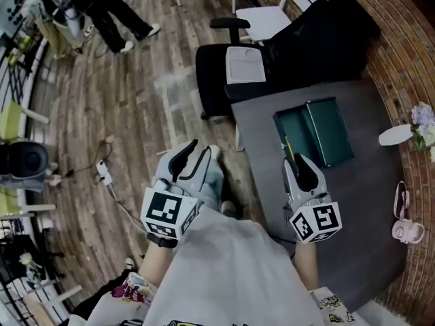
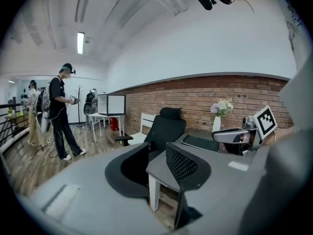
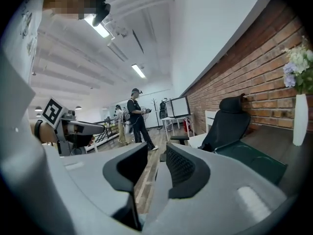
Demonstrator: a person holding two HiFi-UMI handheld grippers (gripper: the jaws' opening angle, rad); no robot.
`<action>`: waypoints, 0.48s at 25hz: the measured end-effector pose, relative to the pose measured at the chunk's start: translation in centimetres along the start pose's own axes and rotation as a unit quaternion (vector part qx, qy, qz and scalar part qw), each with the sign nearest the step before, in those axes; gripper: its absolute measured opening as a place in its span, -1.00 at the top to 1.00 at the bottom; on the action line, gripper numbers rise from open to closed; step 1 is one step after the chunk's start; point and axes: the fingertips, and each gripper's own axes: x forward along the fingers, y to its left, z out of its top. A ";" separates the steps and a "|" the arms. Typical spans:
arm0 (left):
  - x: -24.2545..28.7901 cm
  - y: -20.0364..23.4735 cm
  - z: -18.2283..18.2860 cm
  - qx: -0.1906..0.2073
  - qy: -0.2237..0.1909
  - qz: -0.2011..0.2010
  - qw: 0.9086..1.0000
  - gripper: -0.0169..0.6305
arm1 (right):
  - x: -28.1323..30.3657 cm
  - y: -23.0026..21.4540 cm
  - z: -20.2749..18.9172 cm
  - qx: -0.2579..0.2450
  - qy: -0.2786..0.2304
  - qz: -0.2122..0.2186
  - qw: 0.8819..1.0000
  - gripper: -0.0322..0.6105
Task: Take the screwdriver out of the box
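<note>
Left gripper (image 1: 196,155) open, empty, over floor (image 1: 136,114). Right gripper (image 1: 301,163) open, empty, over table (image 1: 360,209) near open box (image 1: 329,131). Thin yellowish stick (image 1: 289,148) there, probably the screwdriver.

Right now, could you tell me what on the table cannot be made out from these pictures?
- Screwdriver: head view, perhaps the thin yellowish sliver at the open box's left edge; too small to confirm.
- Box interior: head view, dark and small; right gripper view, seen nearly edge-on.
- Pink object near the table's edge: head view, too small to identify.
</note>
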 end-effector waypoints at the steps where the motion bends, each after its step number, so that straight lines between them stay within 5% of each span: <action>1: 1.4 0.1 0.4 0.004 -0.002 -0.015 1.000 0.59 | 0.3 -0.8 0.2 0.002 -0.003 -0.014 1.000 0.54; 6: 8.5 1.3 2.4 0.026 -0.003 -0.095 0.995 0.59 | 2.3 -4.8 0.8 0.005 -0.003 -0.097 0.995 0.54; 12: 16.9 3.0 5.0 0.044 0.007 -0.198 0.979 0.59 | 3.6 -9.3 2.8 0.028 -0.016 -0.219 0.975 0.54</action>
